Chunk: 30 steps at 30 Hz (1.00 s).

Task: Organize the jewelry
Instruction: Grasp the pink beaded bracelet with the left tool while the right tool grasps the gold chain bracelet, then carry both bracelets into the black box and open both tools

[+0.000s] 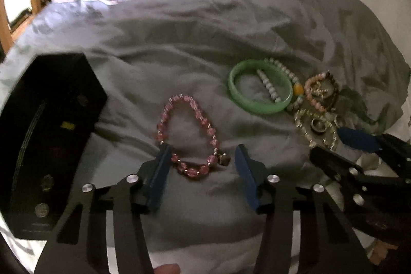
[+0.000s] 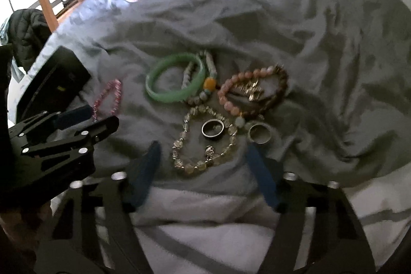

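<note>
Between parted left jaws, pink bracelet (image 1: 188,138); right's, likewise apart, perhaps over rings (image 2: 212,128).

Six bracelets are counted on the grey blanket (image 2: 257,25): one pink crystal bracelet (image 1: 188,138), one green jade bangle (image 2: 176,76), one pale-green beaded bracelet (image 2: 205,78), one peach beaded bracelet (image 2: 232,91), one brown beaded bracelet (image 2: 278,89) and one clear crystal bracelet (image 2: 203,138). Two metal rings (image 2: 212,128) (image 2: 259,132) and one black box (image 1: 48,140) are seen.
</note>
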Each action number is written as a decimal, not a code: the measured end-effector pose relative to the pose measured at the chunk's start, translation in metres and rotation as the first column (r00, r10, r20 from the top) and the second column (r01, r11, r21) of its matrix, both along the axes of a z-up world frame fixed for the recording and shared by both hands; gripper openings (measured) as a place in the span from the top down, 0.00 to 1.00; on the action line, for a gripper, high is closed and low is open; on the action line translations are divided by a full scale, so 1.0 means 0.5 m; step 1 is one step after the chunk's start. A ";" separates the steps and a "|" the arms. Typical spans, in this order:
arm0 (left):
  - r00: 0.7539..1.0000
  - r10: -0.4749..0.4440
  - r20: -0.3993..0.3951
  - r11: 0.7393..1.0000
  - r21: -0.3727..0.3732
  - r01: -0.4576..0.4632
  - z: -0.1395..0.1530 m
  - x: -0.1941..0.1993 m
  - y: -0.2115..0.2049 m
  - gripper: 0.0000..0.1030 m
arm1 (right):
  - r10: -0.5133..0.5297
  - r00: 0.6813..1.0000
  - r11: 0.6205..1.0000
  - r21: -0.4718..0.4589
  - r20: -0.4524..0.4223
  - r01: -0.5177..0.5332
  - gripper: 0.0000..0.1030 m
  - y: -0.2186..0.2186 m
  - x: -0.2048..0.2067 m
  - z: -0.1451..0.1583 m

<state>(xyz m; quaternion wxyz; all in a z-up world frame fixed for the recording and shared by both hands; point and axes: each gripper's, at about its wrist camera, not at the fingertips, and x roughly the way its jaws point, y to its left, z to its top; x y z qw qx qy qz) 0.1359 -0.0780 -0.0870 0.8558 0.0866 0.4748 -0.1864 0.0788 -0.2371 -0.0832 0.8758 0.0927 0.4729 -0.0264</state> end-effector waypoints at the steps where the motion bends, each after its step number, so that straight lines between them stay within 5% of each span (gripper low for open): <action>1: 1.000 0.000 -0.009 1.000 -0.008 0.000 -0.003 0.005 0.002 0.55 | 0.005 1.000 1.000 -0.005 0.002 -0.005 0.48 0.002 0.002 -0.003; 6: 0.998 0.025 -0.057 0.997 -0.075 -0.030 -0.007 0.022 0.023 0.85 | -0.008 1.000 1.000 -0.008 0.021 0.008 0.76 -0.004 -0.003 0.000; 9: 0.996 0.046 -0.078 0.993 -0.103 -0.054 -0.005 0.027 0.036 0.90 | -0.030 0.998 1.000 -0.003 0.050 0.030 0.92 -0.012 -0.012 0.013; 17: 0.998 0.029 -0.052 0.990 -0.136 -0.036 0.028 0.004 0.040 0.92 | 0.008 0.979 1.000 0.002 0.204 -0.009 0.92 0.010 -0.044 0.084; 30: 0.999 0.044 0.030 0.995 -0.091 -0.041 0.094 -0.050 0.055 0.92 | -0.026 0.966 0.998 0.056 0.257 0.013 0.92 -0.015 -0.077 0.141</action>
